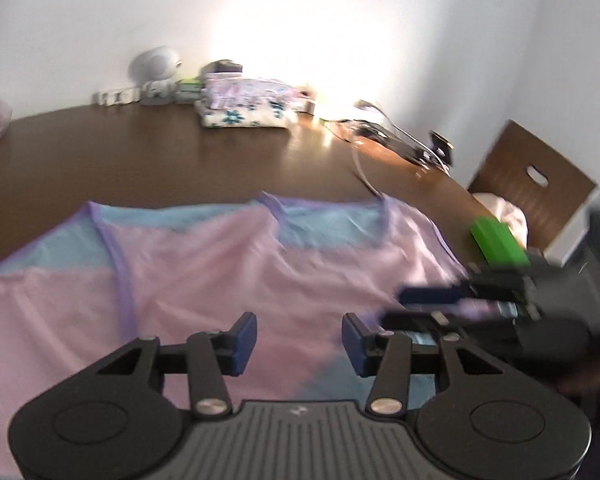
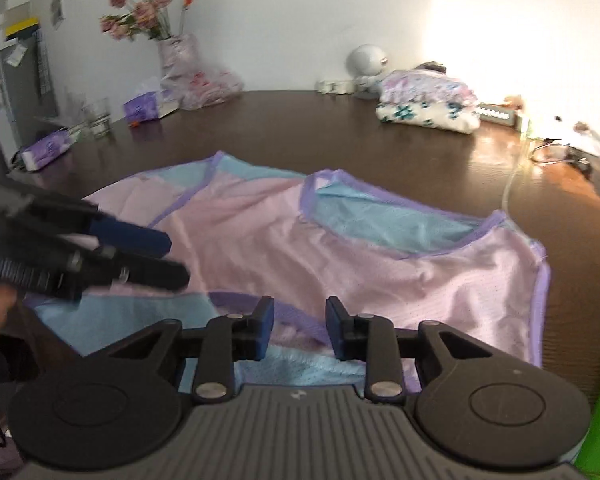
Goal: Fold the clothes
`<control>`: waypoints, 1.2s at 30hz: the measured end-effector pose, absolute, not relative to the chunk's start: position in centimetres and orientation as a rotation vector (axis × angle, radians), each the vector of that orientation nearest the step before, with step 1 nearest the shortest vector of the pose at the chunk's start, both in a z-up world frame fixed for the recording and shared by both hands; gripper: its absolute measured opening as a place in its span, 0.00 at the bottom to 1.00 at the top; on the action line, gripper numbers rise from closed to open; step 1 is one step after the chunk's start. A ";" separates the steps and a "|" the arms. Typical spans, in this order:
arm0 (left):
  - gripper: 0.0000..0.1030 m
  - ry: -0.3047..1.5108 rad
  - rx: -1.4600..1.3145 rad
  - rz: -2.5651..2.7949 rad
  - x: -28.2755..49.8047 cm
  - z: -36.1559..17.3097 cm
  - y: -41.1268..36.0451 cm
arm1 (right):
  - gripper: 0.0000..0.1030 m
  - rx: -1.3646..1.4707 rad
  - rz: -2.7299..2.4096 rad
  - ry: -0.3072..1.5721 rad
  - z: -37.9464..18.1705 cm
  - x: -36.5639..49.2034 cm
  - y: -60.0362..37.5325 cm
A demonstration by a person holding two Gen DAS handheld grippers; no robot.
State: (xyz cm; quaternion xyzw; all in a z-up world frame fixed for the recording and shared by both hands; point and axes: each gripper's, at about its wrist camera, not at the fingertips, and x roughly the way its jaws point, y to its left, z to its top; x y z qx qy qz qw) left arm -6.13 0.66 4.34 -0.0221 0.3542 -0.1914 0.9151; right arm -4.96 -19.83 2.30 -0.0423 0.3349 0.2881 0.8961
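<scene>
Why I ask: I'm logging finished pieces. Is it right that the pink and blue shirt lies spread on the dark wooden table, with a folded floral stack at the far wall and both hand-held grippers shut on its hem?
Not quite. The shirt lies spread on the table and the floral stack is there, but both wrist views show the left hand-held gripper and right hand-held gripper open, gripping nothing.

A bright glow washes out the wall (image 1: pixel 284 20) in both views and throws orange glare on the desk (image 2: pixel 496 140) beneath it. Motion blur smears the whole scene, worst on the right tongs (image 1: pixel 396 304) in the left view. Fisheye bending curves the edges, with dark corners.
</scene>
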 end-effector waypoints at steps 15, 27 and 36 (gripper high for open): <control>0.47 0.594 -0.370 -0.474 -10.6 -0.3 8.2 | 0.50 -0.181 0.613 0.667 2.5 -6.1 -19.5; 0.46 0.511 -0.405 -0.544 -11.1 -1.4 9.8 | 0.03 -0.140 0.517 0.676 1.9 -4.9 -19.8; 0.46 0.513 -0.379 -0.540 -11.2 -1.1 9.4 | 0.03 0.004 0.417 0.589 3.8 -4.8 -22.2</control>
